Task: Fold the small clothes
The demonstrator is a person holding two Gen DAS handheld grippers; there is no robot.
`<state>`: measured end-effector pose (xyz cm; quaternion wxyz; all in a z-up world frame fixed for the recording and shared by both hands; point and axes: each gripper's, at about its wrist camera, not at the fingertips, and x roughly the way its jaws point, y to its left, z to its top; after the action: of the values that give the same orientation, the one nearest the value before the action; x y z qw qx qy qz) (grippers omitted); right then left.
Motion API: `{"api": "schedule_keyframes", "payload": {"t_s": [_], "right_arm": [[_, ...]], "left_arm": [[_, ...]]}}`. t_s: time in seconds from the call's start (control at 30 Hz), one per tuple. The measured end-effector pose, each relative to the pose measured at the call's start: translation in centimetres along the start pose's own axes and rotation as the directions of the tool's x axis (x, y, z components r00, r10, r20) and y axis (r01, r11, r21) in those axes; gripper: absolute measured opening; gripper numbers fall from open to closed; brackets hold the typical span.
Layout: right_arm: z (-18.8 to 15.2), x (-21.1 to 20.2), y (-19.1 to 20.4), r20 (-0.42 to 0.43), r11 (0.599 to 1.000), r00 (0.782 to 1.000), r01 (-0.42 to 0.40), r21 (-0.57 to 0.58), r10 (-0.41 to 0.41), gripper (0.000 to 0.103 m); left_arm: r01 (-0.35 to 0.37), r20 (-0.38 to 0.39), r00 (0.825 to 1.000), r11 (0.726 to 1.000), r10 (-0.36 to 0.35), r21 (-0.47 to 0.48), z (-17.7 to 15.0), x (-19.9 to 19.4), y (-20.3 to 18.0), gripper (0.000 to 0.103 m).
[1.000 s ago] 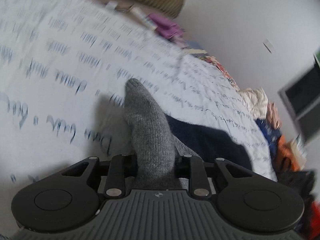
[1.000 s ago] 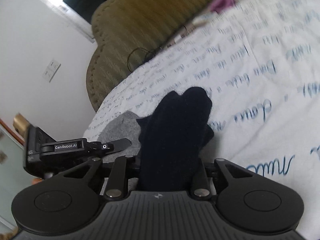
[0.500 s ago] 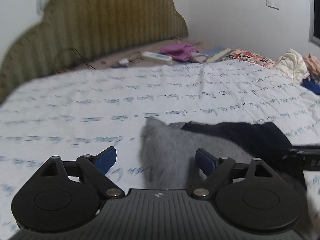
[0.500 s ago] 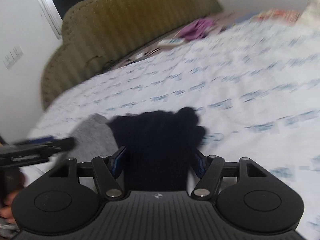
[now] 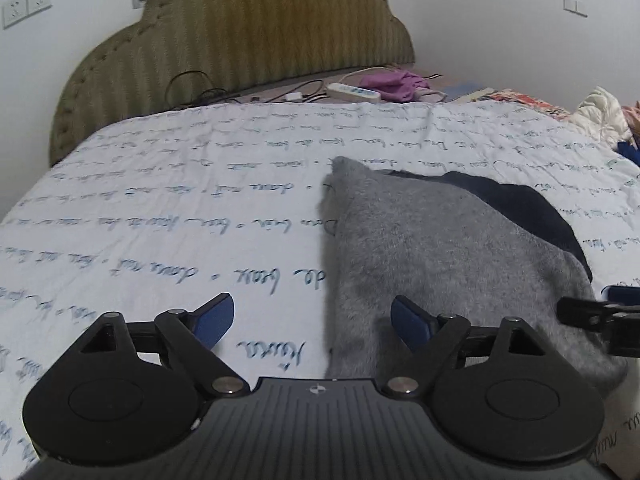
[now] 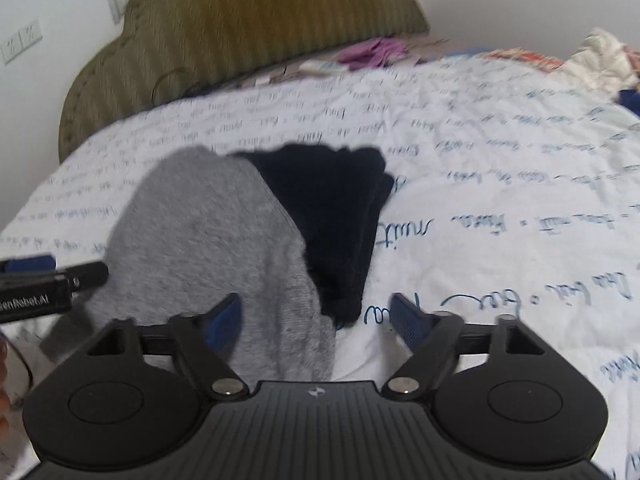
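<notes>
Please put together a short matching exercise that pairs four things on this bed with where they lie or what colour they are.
Column one:
1. grey knitted sock
2. dark navy knitted sock
3. white power strip
4. crumpled purple cloth

Column two:
a. lies partly under the other sock, on its right
b. bunched at the head of the bed, just right of a plug bar
c. overlaps its neighbour, nearest the left gripper
d. long plastic bar with cables, below the olive headboard

Pairs: 1-c, 2-a, 3-d, 4-b
</notes>
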<state>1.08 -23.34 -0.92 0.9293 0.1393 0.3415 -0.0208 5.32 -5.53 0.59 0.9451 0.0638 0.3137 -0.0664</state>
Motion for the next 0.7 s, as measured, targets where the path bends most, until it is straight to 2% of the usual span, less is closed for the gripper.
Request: {"api": "schedule_keyframes", "payload": {"t_s": [0.07, 0.17, 0.3, 0.5, 0.7], "right_arm": [[-0.4, -1.3, 0.3, 0.026, 0.999, 1.0, 0.003, 0.032, -0.004, 0.099], [-1.3, -1.9, 0.9, -0.021, 0.998, 1.0, -0.02, 0.058, 0.021, 0.1], [-2.8, -2.3, 2.2, -0.055, 1.0, 0.998, -0.006, 0.015, 0.007, 0.1], [-4.3, -3.7, 3.3, -0.06, 0.999, 0.998, -0.034, 0.016, 0.035, 0.1], [-5.6, -4.5, 4.7, -0.061, 0.999, 0.998, -0.014, -0.036, 0.012, 0.1]], "left_arm": [[-0.008, -0.002, 1.0, 1.0, 0.008, 0.006, -0.4, -0.8, -0.1, 0.09], [-0.022, -0.011, 1.0, 1.0, 0.022, 0.011, -1.1, -1.6, -0.5, 0.092], [-0.014, -0.028, 0.999, 1.0, 0.015, 0.009, -2.0, -2.2, -0.5, 0.095], [-0.028, -0.042, 0.999, 1.0, 0.028, 0.002, -3.2, -3.2, -0.1, 0.098], [-0.033, -0.054, 0.998, 0.999, 0.032, -0.027, -4.3, -4.1, 0.7, 0.099]]}}
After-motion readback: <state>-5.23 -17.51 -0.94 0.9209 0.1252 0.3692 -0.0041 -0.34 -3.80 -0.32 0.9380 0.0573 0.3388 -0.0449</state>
